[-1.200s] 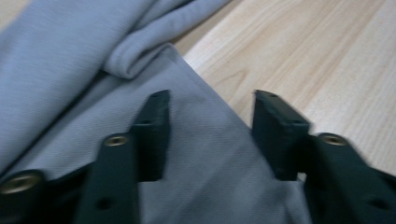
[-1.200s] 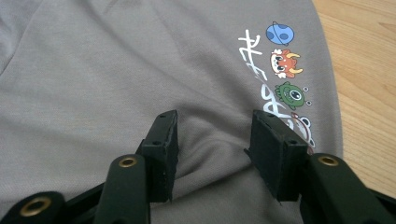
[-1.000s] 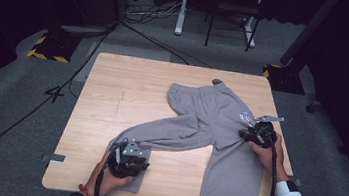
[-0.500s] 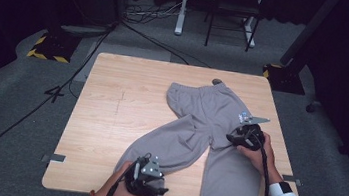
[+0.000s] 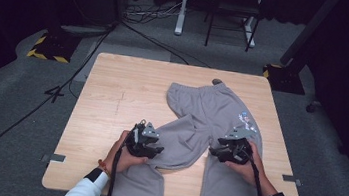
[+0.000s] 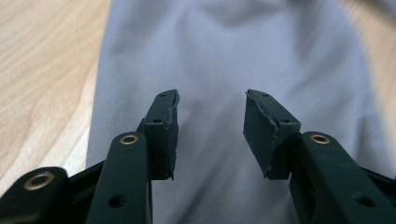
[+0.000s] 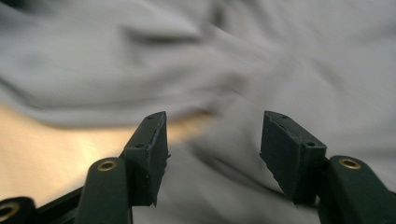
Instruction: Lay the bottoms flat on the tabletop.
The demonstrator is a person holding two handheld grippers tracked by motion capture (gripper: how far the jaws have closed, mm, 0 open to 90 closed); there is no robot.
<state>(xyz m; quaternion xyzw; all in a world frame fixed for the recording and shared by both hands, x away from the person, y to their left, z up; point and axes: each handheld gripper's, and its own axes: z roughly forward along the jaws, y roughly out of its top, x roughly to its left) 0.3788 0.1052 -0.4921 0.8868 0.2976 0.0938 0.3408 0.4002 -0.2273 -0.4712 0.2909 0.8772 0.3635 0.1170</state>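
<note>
Hanging off the near edge at the bottom of the high view, the two cuffs of the grey sweatpants [image 5: 198,131] sit closest to the person, whose white sleeves come in at lower left and lower right. Just above them, the left tool [image 5: 152,150] rests over the left leg where that leg bends across toward the middle of the frame; in the left gripper view its jaws stand well apart over smooth grey cloth with nothing between them. At lower right of centre, the right tool [image 5: 220,152] hovers at the inner edge of the right leg; the right gripper view shows its jaws equally wide, gripping nothing, above rumpled fabric and a sliver of bare wood. Farther up, the legs meet at the seat, a small printed patch [image 5: 245,121] shows on the right hip, and the waistband lies toward the far edge of the tabletop [image 5: 113,90]. Beyond that, grey floor and black cables [image 5: 141,23] fill the upper frame.

Judging by its folds, the garment is soft, light and limp: it will drape, drag and bunch rather than slide as one piece. A pinch on a doubled edge, seam or cuff should hold better than flat single cloth.
</note>
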